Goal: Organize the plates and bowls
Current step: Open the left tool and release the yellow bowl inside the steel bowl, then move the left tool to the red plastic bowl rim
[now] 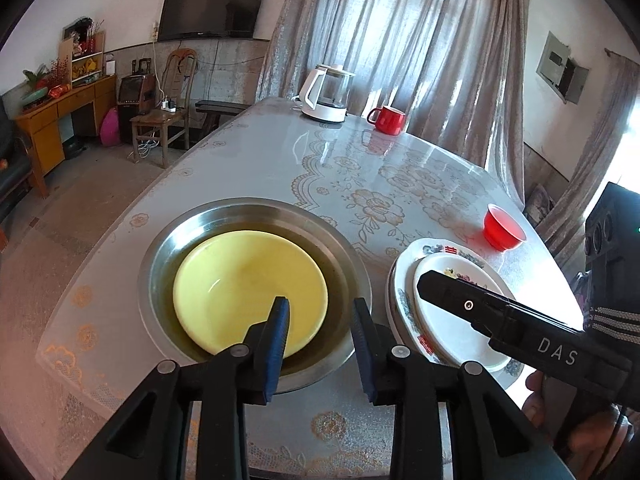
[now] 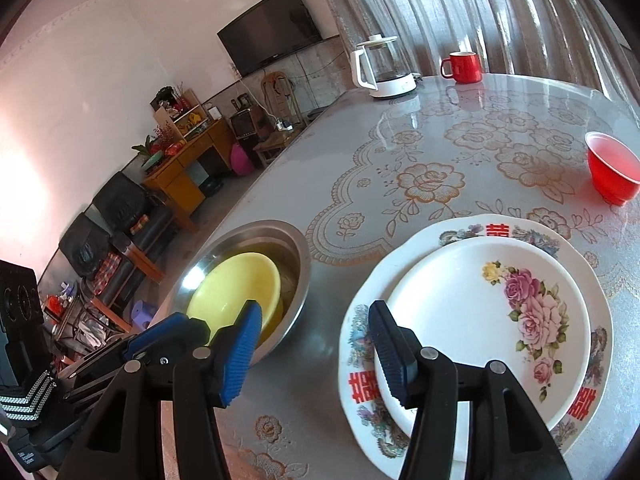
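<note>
Both claws gape empty: left gripper (image 1: 322, 320) over yellow bowl (image 1: 244, 284) in steel basin (image 1: 160, 256); right gripper (image 2: 316, 334) beside stacked white floral plates (image 2: 500, 320), rose pattern visible only in right view.

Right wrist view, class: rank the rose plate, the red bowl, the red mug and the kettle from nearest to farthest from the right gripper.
From the right gripper:
1. Rose plate, right at its fingertips, stacked on a larger plate.
2. Red bowl, far right, mid-table.
3. Red mug and kettle, both at the far edge; too close to call.
</note>
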`<state>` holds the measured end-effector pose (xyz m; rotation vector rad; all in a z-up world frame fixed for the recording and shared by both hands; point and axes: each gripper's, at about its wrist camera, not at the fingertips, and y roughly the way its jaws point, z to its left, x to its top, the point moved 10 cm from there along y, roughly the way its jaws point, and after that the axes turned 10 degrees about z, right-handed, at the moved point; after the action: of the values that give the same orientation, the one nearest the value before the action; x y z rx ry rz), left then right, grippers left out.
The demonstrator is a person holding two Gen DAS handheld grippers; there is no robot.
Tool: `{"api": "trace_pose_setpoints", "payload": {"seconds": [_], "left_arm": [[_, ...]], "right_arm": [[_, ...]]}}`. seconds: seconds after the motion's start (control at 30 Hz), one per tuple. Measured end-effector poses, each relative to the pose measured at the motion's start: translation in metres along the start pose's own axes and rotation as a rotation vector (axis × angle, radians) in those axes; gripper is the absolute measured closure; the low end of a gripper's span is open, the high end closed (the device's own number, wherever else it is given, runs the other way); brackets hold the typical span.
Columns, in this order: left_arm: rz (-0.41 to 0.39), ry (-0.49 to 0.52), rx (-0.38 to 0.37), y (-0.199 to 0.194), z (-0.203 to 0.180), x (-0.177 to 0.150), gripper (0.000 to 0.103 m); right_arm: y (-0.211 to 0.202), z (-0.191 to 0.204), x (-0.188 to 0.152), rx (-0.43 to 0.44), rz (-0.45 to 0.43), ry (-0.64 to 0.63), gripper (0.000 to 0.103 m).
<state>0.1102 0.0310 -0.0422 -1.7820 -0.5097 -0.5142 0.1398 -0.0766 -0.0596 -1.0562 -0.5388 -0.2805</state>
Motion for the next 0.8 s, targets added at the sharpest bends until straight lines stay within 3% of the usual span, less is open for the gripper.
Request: {"api": "trace_pose_setpoints", "payload": {"seconds": [0.8], "left_arm": [[0.069, 0.107, -0.052, 0.035, -0.071, 0.017, 0.066]], "right_arm": [[-0.057, -0.123, -0.004, -0.126, -0.099, 0.246, 0.041]]}}
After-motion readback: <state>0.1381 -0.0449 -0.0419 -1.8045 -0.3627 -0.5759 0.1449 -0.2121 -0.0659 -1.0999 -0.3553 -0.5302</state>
